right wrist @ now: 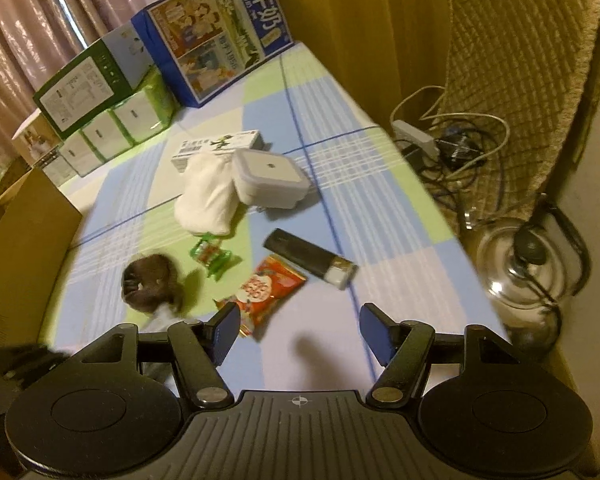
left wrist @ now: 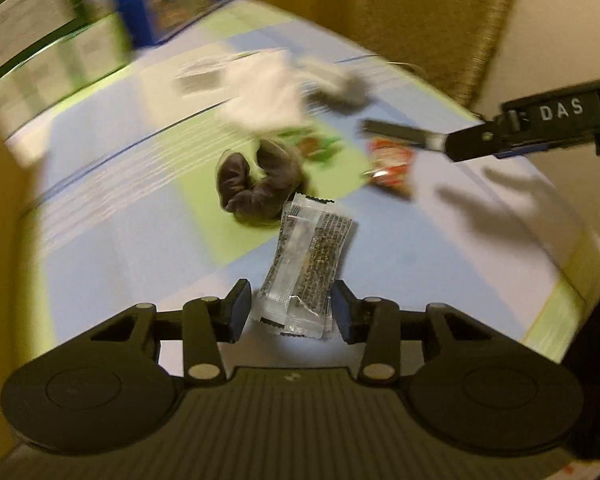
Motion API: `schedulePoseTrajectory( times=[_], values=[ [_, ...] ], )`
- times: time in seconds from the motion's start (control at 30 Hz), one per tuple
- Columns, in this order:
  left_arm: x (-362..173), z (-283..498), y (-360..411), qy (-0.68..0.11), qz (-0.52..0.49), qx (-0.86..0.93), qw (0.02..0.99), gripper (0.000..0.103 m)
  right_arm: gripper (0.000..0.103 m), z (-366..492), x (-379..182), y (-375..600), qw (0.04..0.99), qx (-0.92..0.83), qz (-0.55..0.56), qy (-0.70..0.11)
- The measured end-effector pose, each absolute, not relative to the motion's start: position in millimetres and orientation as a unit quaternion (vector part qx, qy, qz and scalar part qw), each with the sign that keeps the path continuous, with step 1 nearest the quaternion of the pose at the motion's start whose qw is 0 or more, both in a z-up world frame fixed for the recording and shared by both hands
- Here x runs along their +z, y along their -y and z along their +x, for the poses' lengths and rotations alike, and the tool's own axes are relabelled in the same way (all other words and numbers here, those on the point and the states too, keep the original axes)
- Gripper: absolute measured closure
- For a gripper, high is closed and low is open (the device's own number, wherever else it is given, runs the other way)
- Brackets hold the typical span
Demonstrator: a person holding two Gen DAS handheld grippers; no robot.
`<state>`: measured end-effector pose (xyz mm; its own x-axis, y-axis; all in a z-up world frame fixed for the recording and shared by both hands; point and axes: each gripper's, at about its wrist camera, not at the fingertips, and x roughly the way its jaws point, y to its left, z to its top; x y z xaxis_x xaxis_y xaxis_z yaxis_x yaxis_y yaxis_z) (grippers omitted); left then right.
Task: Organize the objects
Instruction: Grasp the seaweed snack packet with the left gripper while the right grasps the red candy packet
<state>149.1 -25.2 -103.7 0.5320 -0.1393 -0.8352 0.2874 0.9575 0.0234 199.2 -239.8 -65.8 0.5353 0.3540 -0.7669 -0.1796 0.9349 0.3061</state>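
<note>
The left tongs (left wrist: 291, 308) hold a clear packet (left wrist: 306, 268) between narrow jaws above the bench (left wrist: 460, 240). The right tongs (right wrist: 296, 330) gape wide, empty, a red snack bag (right wrist: 266, 290) just ahead-left. Next, likely: carry the packet to its spot.

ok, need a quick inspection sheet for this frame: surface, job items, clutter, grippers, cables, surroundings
Surface: checked blue, green and white cloth over the table.
Job's things: clear sachet between the left gripper's fingers; red snack packet, green candy wrapper, dark scrunchie, black stick with a pale end, white cloth pouch, lidded white container and a flat printed box lying loose.
Clutter: cartons stacked at the far end.
Grippers: left gripper closed on the sachet, motion-blurred view; right gripper open, empty, above the cloth.
Cables: power strip with tangled leads beside the table.
Surroundings: curtain, quilted cover, metal kettle, cardboard box.
</note>
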Motion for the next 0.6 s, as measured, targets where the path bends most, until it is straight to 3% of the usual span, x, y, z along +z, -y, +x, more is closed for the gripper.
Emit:
schedulePoseTrajectory(
  times=[0.23,0.3,0.43,0.5,0.6],
  values=[
    [-102,140,-2,-0.465,0.027,-0.072,0.882,0.063,0.041,217,-90,211,0.876,0.149,0.096,-0.448],
    [-100,139,-2,-0.459,0.025,-0.074,0.885,0.063,0.049,222,-96,204,0.877,0.147,0.092,-0.447],
    [-98,138,-4,-0.450,0.020,-0.079,0.889,0.061,0.057,224,-99,186,0.889,0.152,0.034,-0.430],
    [-97,137,-6,-0.447,0.021,-0.079,0.891,0.060,0.070,219,-100,180,0.890,0.162,0.005,-0.427],
    [-97,138,-10,-0.443,0.017,-0.081,0.893,0.057,0.077,203,-102,173,0.886,0.186,-0.033,-0.424]
  ],
)
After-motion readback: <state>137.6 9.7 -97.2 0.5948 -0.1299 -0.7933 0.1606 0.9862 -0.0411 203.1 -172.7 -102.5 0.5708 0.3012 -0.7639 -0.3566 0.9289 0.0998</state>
